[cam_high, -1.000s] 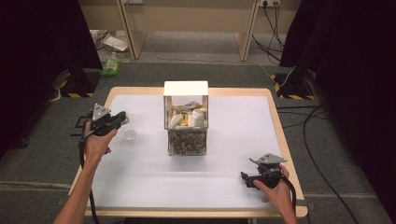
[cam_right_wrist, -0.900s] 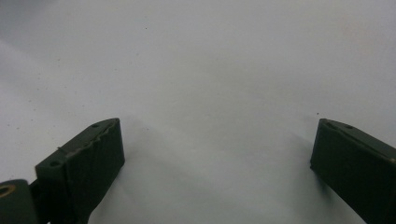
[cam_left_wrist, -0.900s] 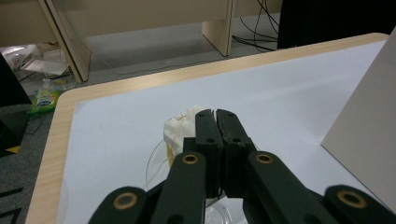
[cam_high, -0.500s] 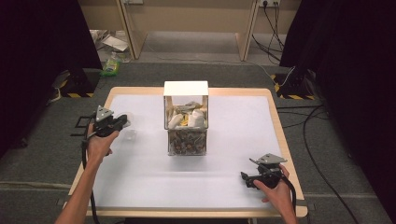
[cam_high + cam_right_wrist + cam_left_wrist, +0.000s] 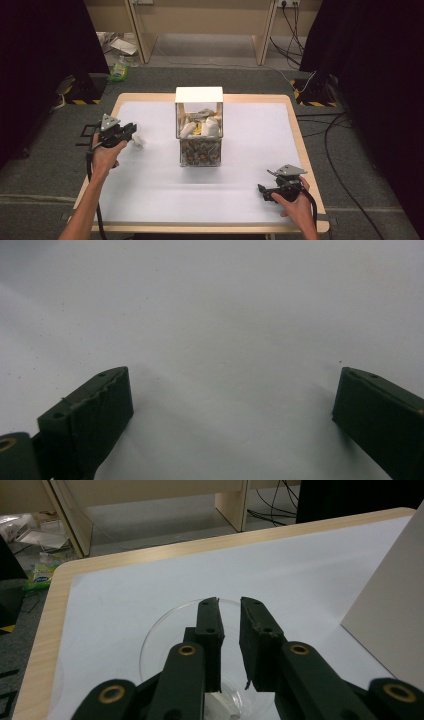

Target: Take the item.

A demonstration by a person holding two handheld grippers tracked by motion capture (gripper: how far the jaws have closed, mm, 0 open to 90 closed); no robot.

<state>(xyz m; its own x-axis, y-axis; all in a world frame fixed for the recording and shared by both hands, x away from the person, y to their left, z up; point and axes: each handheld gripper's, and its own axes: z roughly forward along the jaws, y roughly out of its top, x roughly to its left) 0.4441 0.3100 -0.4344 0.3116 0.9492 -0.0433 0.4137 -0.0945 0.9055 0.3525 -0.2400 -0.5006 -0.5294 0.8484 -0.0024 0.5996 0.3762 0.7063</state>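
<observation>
Nearest the person, the right gripper (image 5: 262,192) rests low over the white table cover (image 5: 250,150) at its right front corner, well apart from everything else. Its own view shows the two black jaws standing wide apart with bare white surface between them, holding and touching nothing.

Farther up on the left side, the left gripper (image 5: 134,132) sits over a clear plastic dish (image 5: 165,630) that lies flat on the cover near the table's left edge. In the high view this dish is no more than a pale smudge at the jaw tips (image 5: 138,140); the left gripper view gives its round transparent rim, curving out to the left of the jaws and passing just under their tips. That view also shows a small white piece (image 5: 222,706) below the jaws, too hidden to identify. The jaws have just been opening and now stand a narrow slot apart, pads clear of the rim.

Beyond, mid-table, stands a clear box (image 5: 200,137) with a white lid, holding white items and brown pieces.
</observation>
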